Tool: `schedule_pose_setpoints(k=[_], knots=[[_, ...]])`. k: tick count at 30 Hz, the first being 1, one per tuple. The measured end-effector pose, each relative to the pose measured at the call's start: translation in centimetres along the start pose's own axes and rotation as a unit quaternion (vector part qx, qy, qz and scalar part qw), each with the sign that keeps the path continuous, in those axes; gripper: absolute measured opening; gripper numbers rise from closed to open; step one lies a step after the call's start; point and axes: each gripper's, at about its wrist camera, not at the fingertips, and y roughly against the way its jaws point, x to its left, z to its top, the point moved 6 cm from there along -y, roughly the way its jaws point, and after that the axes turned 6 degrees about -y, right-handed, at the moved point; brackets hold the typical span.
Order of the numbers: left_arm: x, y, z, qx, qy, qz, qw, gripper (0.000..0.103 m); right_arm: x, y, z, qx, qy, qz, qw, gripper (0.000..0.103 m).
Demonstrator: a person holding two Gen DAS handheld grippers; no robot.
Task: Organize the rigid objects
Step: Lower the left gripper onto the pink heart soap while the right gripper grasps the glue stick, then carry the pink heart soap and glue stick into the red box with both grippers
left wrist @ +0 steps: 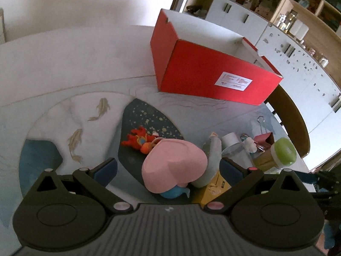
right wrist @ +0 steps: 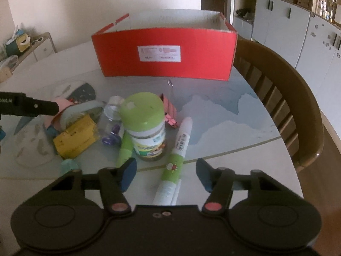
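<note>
Between my right gripper [right wrist: 166,173]'s parted fingers lies the marker [right wrist: 173,166], untouched; left gripper [left wrist: 168,169] gapes around the pink bowl [left wrist: 173,166], both bound for the red box [right wrist: 164,53].

The left tongs [left wrist: 168,169] are seen tilted downward, with the jaws spread wide and the blue pads [left wrist: 106,171] held well apart; nothing is pressed by either pad. The right tongs [right wrist: 165,176] are likewise angled downward, with the jaws part-way open and the blue pads [right wrist: 128,176] kept apart, no contact being made. In the right wrist view, a dark finger of the left tongs [right wrist: 35,107] is seen reaching in from the left edge.
</note>
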Motion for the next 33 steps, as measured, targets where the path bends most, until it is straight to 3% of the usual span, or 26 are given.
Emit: schedule_pose_setpoints(k=[8,15,24,33], knots=[[0.3,-0.9,0.1,0.009,0.029,-0.015,0.9994,0.091,-0.4,-1.0,-0.1,0.009,0.004,0.000,1.000,0.048],[0.3,-1.0,0.3,0.013,0.054,-0.033,0.9979,0.073,-0.4,-1.7,0.0,0.013,0.009,-0.007,1.000,0.038],[0.3,-0.7,0.3,0.011,0.064,-0.021,0.9976,0.071,-1.0,-1.9,-0.3,0.019,-0.011,-0.023,0.999,0.019],[0.0,0.8,0.4,-0.006,0.043,-0.004,0.9990,0.071,-1.9,0.2,-0.3,-0.003,-0.047,-0.035,0.998,0.017]])
